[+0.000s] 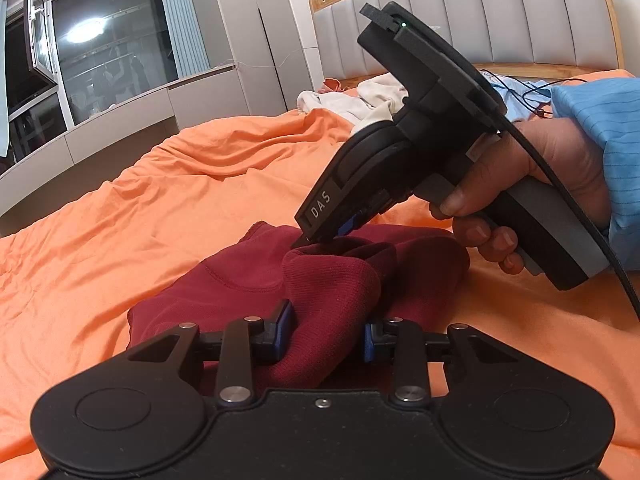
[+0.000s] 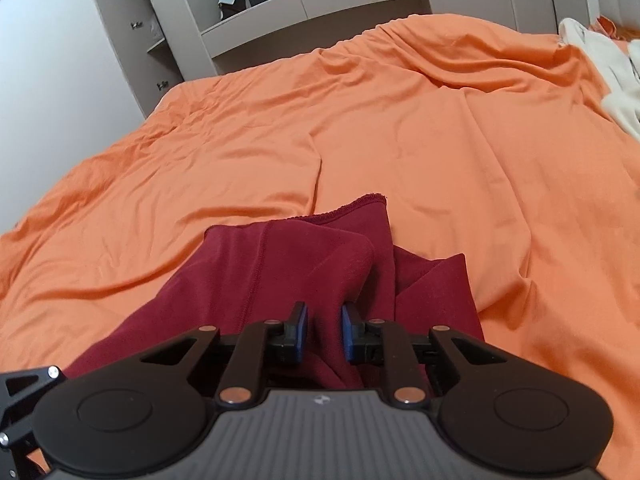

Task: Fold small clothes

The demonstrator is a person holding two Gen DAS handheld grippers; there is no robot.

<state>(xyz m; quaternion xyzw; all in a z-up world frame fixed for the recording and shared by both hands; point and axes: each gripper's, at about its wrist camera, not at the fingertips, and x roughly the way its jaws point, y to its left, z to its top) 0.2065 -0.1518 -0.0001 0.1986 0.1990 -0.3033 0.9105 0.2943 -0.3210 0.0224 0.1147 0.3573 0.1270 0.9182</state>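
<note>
I see a bed covered by a wrinkled orange sheet. A dark red garment lies bunched on it near me. Cream clothes are heaped by the padded headboard, with light blue fabric and a thin black cable beside them.

Both wrist cameras sit low and close over the crumpled dark-red knit garment, sharing it; the left faces the padded grey headboard, the right the grey wardrobe.
</note>
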